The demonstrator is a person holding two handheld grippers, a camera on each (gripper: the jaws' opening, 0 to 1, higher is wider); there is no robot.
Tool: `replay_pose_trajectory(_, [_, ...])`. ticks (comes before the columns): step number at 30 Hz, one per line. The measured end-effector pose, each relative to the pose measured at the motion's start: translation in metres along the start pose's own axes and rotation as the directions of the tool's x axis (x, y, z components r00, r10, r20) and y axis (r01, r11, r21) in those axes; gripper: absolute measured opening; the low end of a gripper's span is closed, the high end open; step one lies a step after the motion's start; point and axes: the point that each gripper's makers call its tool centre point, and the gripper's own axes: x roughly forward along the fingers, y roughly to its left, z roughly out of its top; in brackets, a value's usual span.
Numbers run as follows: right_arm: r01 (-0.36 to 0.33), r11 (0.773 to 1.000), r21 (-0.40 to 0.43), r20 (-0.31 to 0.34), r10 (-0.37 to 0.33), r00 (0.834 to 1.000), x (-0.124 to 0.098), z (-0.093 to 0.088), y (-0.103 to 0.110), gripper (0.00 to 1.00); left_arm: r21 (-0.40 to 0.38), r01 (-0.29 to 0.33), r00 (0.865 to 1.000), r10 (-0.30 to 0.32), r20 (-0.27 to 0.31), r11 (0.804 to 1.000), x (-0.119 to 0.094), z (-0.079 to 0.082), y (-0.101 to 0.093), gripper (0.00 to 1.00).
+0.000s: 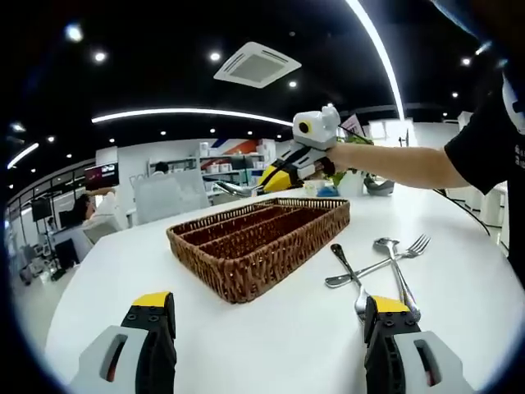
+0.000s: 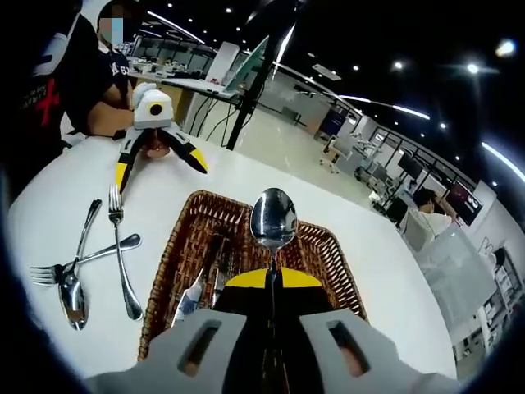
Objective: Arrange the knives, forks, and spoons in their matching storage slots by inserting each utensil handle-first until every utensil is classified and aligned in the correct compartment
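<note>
— Claws first: what's the right claw (image 2: 272, 275) doing?
— Clamped on a spoon (image 2: 273, 218), bowl end sticking out past the yellow tips, held above the basket (image 2: 332, 267).
— And the left claw (image 1: 271, 316)?
— Jaws wide apart, nothing between them, low over the white surface (image 1: 123, 263). In the right gripper view you can see it across the surface, in the person's hand, spread open too.
— Where's the loose cutlery?
— Just beyond the left claw's right jaw in the left gripper view: a spoon on the surface (image 1: 349, 264) crossed with another spoon, and a fork (image 1: 414, 246) touching them. From the right gripper view that's the pile at left, with a second fork (image 2: 120, 254) lying lengthwise beside it.
— The basket?
— Brown wicker, long slots, sitting mid-surface past the cutlery. A few pieces already lie in it under the right claw; I can make out what looks like a knife (image 2: 190, 300), the rest I can't tell apart.
— Further back?
— A seated person (image 1: 82, 215) at a desk, shelves, ceiling lights.
</note>
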Motion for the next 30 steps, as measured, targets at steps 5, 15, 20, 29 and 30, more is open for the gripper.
replay_pose_trajectory(5, [-0.009,1.000,-0.004,0.000,0.009,1.000,0.013,-0.003,-0.016,0.00,-0.013,-0.003,1.000,0.003,0.012,1.000,-0.001,0.002,0.003,1.00])
replay_pose_trajectory(15, [-0.001,1.000,-0.031,-0.004,0.001,1.000,0.031,-0.022,-0.049,0.00,-0.031,0.005,1.000,-0.005,0.018,1.000,0.000,0.003,0.005,1.00])
replay_pose_trajectory(20, [-0.023,0.998,-0.052,-0.037,0.021,0.999,0.044,-0.029,-0.057,0.00,-0.033,0.007,1.000,-0.007,0.020,0.999,-0.001,0.003,0.005,1.00])
replay_pose_trajectory(29, [-0.025,0.999,-0.045,-0.054,0.022,0.998,0.050,-0.046,-0.073,0.00,-0.042,0.003,1.000,-0.002,0.021,0.999,-0.002,0.001,0.005,1.00])
replay_pose_trajectory(30, [-0.026,0.999,-0.045,-0.056,0.024,0.998,0.050,-0.047,-0.074,0.00,-0.043,0.003,1.000,-0.002,0.020,0.999,-0.002,0.001,0.005,1.00])
